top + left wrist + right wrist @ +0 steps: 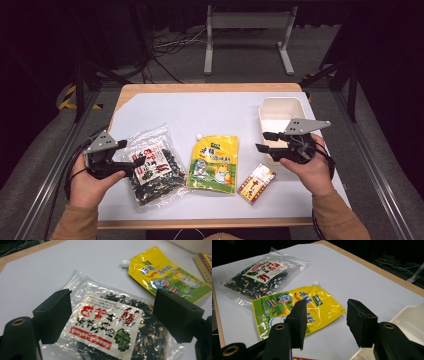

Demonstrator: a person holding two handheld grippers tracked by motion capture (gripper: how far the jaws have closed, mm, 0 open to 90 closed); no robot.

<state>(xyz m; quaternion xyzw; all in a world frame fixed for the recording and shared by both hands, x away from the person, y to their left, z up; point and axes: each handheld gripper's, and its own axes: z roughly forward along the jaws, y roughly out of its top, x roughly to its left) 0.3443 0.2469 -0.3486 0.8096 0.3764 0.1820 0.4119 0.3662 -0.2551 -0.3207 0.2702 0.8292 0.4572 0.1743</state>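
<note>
- High view: the left gripper hangs over the left part of the white table sheet, its jaws pointing right at a clear plastic bag of dark dried greens with a white and red label. The jaw tips lie over the bag's left edge.
- Left gripper view: the two black jaws stand wide apart, one on either side of the bag's label. The bag lies flat on the sheet below and between them. Whether the pads touch the plastic cannot be told; they do not press on it.
- High view: the right gripper sits at the right of the table, over the near left corner of a cream rectangular plastic tub. Its jaws point left.
- Right gripper view: the jaws stand moderately open with nothing between them. The tub's rim shows at lower right, just beside the right-hand jaw.
- A yellow and green flat pouch with a white spout lies flat at the table's middle, just right of the bag of greens and well clear of both grippers. In the right gripper view it lies beyond the jaws.
- A small red and gold cardboard box lies near the front edge, between the pouch and the person's right hand, apart from the tub.
- The person's left hand grasps the left gripper from below.
</note>
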